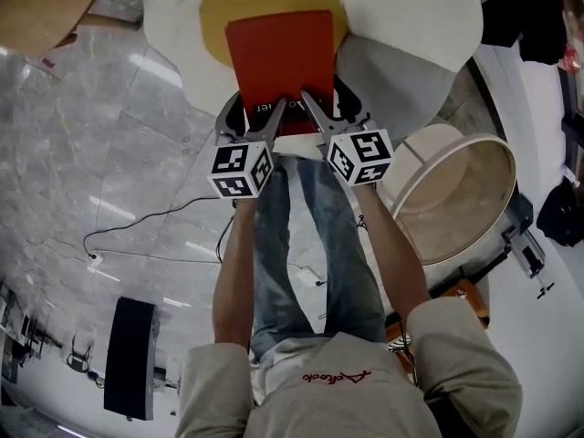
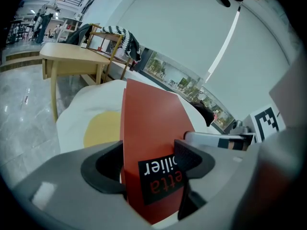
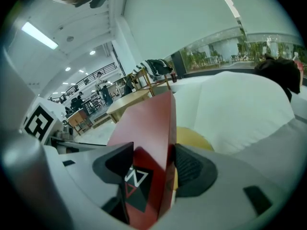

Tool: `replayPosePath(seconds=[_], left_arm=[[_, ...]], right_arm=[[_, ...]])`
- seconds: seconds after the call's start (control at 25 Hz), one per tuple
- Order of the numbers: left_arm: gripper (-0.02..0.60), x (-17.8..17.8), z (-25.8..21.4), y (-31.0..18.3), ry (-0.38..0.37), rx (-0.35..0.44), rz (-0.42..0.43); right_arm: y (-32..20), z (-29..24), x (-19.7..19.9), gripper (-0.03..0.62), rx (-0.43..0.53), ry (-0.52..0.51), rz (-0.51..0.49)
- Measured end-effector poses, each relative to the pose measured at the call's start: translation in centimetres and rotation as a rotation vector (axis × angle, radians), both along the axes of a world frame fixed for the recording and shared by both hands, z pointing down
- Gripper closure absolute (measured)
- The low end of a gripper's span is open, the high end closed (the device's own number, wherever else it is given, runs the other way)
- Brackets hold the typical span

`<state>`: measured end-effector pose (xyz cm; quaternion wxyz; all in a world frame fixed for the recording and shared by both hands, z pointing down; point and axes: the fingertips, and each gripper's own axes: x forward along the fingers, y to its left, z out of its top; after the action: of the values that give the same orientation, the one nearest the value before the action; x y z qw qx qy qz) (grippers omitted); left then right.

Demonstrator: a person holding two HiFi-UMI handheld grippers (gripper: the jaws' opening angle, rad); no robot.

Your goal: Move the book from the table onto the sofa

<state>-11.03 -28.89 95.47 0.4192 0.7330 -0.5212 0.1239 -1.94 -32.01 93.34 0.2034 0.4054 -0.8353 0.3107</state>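
Note:
A red book with a black label hangs in the air over the white sofa and its round yellow cushion. Both grippers hold the book's near edge. My left gripper is shut on the book's near-left corner, and my right gripper is shut on its near-right corner. In the left gripper view the book stands on edge between the black pads. In the right gripper view the book is pinched the same way, with the cushion behind it.
A round white tub stands to the right of my legs. A wooden table and a chair with a striped cloth stand left of the sofa. Cables and a black box lie on the marble floor.

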Motion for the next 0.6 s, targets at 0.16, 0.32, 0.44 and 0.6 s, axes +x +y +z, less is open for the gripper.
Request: replayPosePath(seconds=[0.16,0.32,0.44,0.6], left_arm=[[0.272,0.2,2.8,-0.7,0.005,-0.014,0.001],[0.272,0.2,5.6,-1.6,0.014,-0.034,-0.01],[0.272,-0.2,7.3,-2.5,0.015,-0.04,-0.009],[0.272,-0.8,9.8,-3.4,0.015,-0.058,-0.017]], right_arm=[[-0.7,2.8,0.1,0.336,-0.019,0.008,0.001],[-1.8,5.5,0.0,0.336,-0.036,0.019,-0.009],[-2.7,7.2,-0.3,0.336,-0.044,0.025,-0.007],[-3.8,9.8,-1.0,0.336,-0.06,0.032,-0.014]])
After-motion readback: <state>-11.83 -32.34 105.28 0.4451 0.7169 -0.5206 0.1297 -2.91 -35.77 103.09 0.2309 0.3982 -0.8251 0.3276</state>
